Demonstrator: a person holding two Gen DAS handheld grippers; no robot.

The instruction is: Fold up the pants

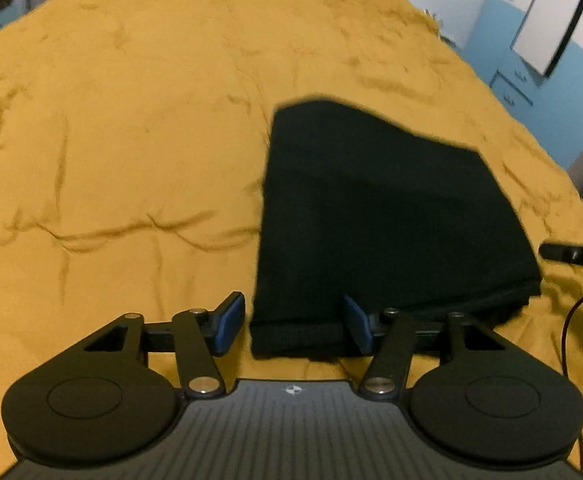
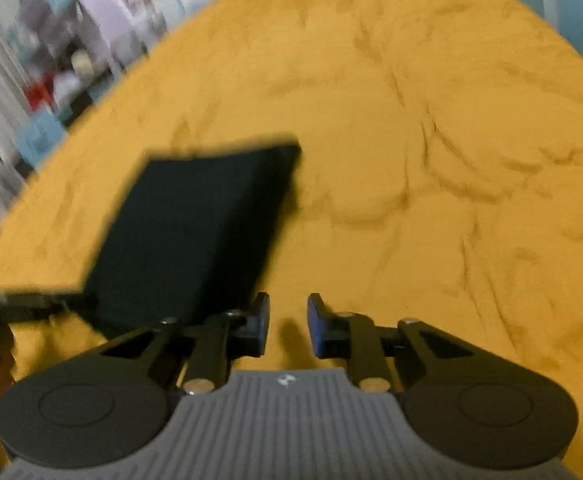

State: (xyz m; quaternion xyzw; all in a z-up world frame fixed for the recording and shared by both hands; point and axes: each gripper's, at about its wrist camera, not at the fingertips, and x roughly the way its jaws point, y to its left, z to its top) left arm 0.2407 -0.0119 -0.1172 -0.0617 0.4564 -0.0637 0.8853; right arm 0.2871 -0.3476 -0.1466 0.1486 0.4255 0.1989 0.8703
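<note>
The black pants [image 1: 387, 220] lie folded into a compact block on the mustard-yellow bedspread [image 1: 131, 140]. My left gripper [image 1: 295, 322] is open and empty, its jaws wide apart over the near left corner of the pants. In the right wrist view the pants [image 2: 195, 232] lie to the left. My right gripper [image 2: 288, 322] is open and empty over bare bedspread [image 2: 431, 180], just right of the pants' near edge. The other gripper's finger shows at the far left [image 2: 19, 302].
The wrinkled bedspread covers the whole bed. A black cable [image 1: 575, 320] and part of the right gripper [image 1: 571, 255] show at the right edge. Blue walls and white furniture [image 1: 551, 20] stand beyond the bed; blurred shelves [image 2: 51, 60] sit on the left.
</note>
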